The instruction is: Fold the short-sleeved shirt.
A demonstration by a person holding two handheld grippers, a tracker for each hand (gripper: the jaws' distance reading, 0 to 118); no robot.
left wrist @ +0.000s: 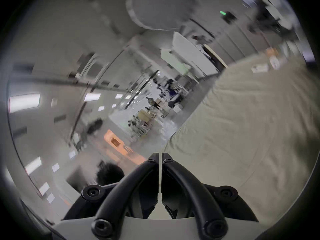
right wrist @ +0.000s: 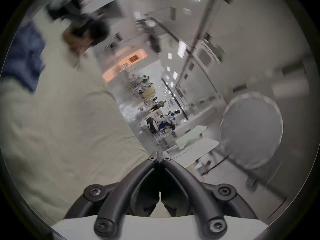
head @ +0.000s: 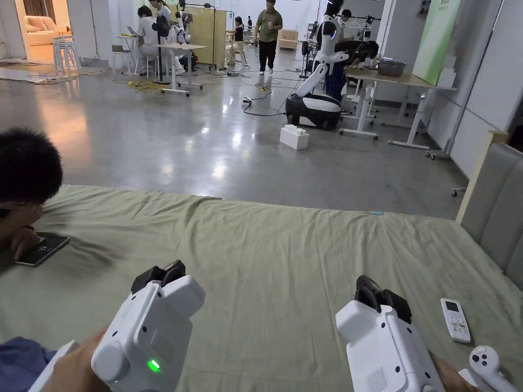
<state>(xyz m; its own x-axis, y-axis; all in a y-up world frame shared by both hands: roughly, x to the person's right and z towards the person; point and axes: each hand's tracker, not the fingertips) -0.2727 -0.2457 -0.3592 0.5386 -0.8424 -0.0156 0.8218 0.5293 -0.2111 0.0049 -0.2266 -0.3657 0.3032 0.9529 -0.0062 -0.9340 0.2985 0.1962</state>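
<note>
Left gripper (head: 163, 273) low in the left of the head view, white body with a green light, gripped by a hand (head: 71, 370). Jaws drawn together, in its own view (left wrist: 160, 155) down to a hairline slit. Grips nothing. Hangs above the green sheet (head: 265, 245), tips pointing up the frame.

Right gripper (head: 375, 293) low in the right of the frame, jaw tips touching in its own view (right wrist: 159, 157). Empty as well. Sits level with the left one, well apart from it, over bare sheet.

Blue garment (head: 20, 360) bunched at the bottom left corner of the head view, just beside the left hand, clear of both sets of jaws. Shows again as a blurred blue heap (right wrist: 22, 53) at the upper left of the right gripper view, lying on the sheet. Sleeves impossible to make out.

Further out: white remote (head: 455, 320) flat on the sheet near the right gripper, white controller (head: 485, 362) in the bottom right corner. Dark-haired head (head: 25, 163) at the left edge, bent over a phone (head: 42, 250) on the sheet. Grey padded headboard (head: 493, 204) on the right. Beyond the bed, shiny grey floor (head: 204, 138), a white box (head: 294, 137) and a white robot (head: 322, 66) at upper centre.
</note>
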